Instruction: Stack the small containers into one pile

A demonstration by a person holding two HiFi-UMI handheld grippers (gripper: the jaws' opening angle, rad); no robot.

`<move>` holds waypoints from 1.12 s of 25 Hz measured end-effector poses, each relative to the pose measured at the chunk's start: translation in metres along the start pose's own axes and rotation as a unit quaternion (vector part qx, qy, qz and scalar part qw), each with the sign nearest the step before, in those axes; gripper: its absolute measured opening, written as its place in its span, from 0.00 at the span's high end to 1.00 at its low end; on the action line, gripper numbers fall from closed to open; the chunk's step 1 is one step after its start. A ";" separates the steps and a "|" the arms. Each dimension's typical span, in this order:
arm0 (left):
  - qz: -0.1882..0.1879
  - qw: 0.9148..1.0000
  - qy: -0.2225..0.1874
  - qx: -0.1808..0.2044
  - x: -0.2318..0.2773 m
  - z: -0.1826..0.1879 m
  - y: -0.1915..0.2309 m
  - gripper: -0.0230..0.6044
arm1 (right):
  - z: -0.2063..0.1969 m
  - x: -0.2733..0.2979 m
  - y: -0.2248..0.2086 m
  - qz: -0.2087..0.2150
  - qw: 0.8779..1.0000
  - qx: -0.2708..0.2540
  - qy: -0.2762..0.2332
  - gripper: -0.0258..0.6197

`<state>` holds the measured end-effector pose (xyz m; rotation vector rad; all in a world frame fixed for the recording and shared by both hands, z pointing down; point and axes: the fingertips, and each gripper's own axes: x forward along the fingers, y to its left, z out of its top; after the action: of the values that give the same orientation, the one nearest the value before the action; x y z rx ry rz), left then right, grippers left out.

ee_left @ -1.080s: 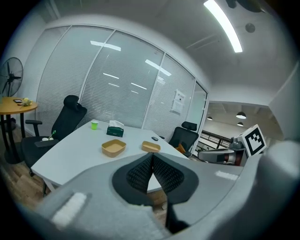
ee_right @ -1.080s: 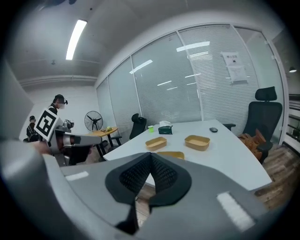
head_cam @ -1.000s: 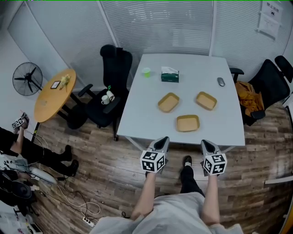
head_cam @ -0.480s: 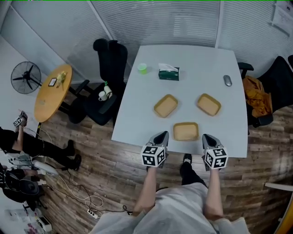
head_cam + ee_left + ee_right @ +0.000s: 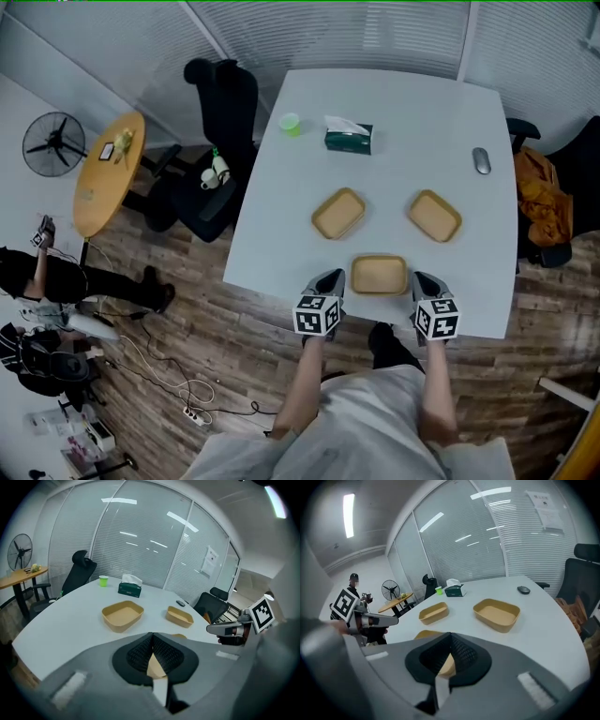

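Note:
Three tan shallow containers lie apart on the white table (image 5: 403,112): one at the left (image 5: 338,213), one at the right (image 5: 434,215), and one near the front edge (image 5: 379,275). My left gripper (image 5: 328,281) hangs shut and empty just left of the front container. My right gripper (image 5: 422,283) is shut and empty just right of it. In the left gripper view the left container (image 5: 122,615) and the right container (image 5: 179,616) show beyond the jaws. The right gripper view has the right container (image 5: 497,614) and the left container (image 5: 433,612) ahead.
A green tissue box (image 5: 348,137), a small green cup (image 5: 290,124) and a computer mouse (image 5: 481,160) sit at the table's far side. Black office chairs (image 5: 220,141) stand left and right of the table. A round wooden table (image 5: 103,173) and a fan (image 5: 52,145) are further left.
Both grippers have moved forward and down, from in front of the table's edge to either side of the front container. They stay shut.

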<state>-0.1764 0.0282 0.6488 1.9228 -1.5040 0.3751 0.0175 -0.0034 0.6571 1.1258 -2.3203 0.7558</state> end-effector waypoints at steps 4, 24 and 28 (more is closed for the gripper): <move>0.015 0.999 0.030 -0.013 0.017 -0.019 0.008 0.95 | -0.018 0.016 -0.004 0.010 0.999 0.001 0.032 0.96; 0.012 0.989 0.137 -0.052 0.059 -0.063 0.007 0.82 | -0.053 0.046 -0.012 0.014 0.994 0.060 0.095 0.82; 0.003 0.987 0.153 -0.052 0.061 -0.072 0.004 0.82 | -0.058 0.045 -0.013 0.008 0.993 0.071 0.098 0.82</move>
<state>-0.1498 0.0285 0.7396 1.6920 -1.3022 0.5574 0.0114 0.0023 0.7312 1.0430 -2.1418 1.0035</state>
